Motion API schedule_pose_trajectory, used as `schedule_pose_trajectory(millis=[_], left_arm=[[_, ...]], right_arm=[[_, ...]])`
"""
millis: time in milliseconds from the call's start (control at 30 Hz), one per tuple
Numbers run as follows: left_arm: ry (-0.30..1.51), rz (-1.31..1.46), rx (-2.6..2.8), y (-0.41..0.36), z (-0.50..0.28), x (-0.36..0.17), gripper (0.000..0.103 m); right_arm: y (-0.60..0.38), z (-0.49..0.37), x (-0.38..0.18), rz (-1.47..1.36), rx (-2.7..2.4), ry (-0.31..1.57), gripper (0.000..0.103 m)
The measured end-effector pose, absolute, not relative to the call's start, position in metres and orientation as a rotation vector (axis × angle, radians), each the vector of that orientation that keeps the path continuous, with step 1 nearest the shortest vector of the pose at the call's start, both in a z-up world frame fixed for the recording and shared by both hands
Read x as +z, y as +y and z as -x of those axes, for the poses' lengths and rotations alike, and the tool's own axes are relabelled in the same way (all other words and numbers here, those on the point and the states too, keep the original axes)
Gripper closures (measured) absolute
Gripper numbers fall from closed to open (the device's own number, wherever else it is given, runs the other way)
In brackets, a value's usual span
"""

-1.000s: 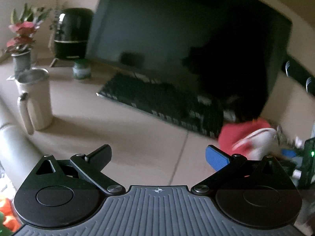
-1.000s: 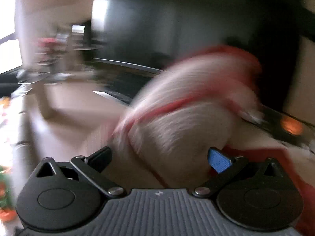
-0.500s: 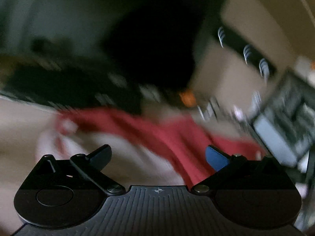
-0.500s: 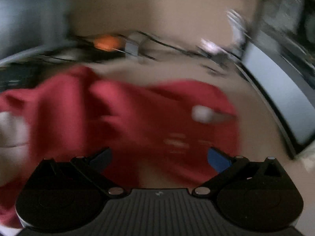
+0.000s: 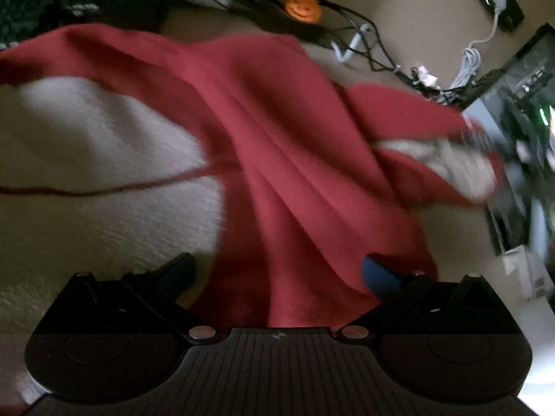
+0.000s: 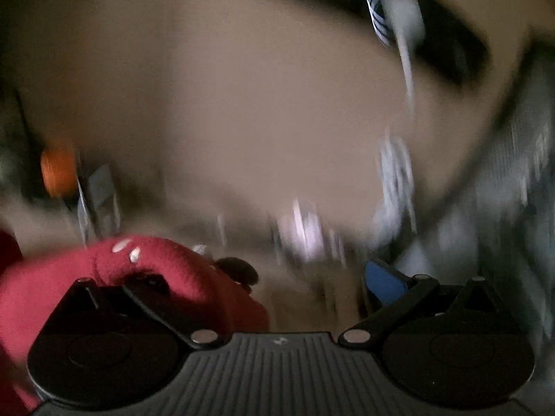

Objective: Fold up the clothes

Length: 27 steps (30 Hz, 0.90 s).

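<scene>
Left claw (image 5: 277, 274): fingers standing wide apart, gripping nothing. Dark left finger (image 5: 177, 270) and blue-padded right finger (image 5: 378, 275) are flanking a fold of the red fleece garment with cream lining (image 5: 277, 131), which is running up between them; contact with either finger cannot be told.

The garment is lying spread and rumpled on the beige tabletop (image 5: 381, 7). Red outer face is showing through the middle and right; cream fuzzy lining is showing at the left, crossed by a thin red seam line. A blurred bunch of red and cream cloth is sitting toward the tabletop's right edge.

Beyond the garment, near the far edge: a small orange smiley-face pumpkin figure (image 5: 302, 8) is sitting among tangled black cables (image 5: 350, 31). A white coiled cord (image 5: 468, 66) is lying at the far right, beside a dark case with lit electronics inside (image 5: 520, 97).

Right claw (image 6: 277, 277): open, fingers wide apart. A rolled edge of the same red garment (image 6: 145, 267) is draping over the left finger and its linkage, hiding the fingertip; blue-padded right finger (image 6: 385, 282) is bare. Nothing is pinched between them. Everything farther off in this view is motion-blurred; only an orange blob at the left and a beige surface can be made out.
</scene>
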<state>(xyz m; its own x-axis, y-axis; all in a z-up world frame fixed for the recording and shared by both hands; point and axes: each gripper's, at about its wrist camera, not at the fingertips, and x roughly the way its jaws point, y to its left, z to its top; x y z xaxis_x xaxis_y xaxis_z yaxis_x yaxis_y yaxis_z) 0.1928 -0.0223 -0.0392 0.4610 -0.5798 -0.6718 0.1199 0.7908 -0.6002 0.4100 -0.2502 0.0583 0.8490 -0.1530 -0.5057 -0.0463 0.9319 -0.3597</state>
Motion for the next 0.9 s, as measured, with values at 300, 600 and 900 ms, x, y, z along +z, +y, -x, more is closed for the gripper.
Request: schedule_pose_trajectory(millis=[300, 600, 900], left_arm=[[1.092, 0.576, -0.715, -0.134, -0.218, -0.045, 0.000], [0.930, 0.423, -0.534, -0.008, -0.211, 0.004, 0.000], [0.764, 0.627, -0.722, 0.070, -0.156, 0.062, 0.000]], right_arm=[[-0.209, -0.372, 0.080, 0.567, 0.213, 0.475, 0.000], [-0.246, -0.245, 0.008, 0.253, 0.320, 0.810, 0.000], [-0.177, -0.181, -0.011, 0.087, 0.321, 0.877, 0.000]])
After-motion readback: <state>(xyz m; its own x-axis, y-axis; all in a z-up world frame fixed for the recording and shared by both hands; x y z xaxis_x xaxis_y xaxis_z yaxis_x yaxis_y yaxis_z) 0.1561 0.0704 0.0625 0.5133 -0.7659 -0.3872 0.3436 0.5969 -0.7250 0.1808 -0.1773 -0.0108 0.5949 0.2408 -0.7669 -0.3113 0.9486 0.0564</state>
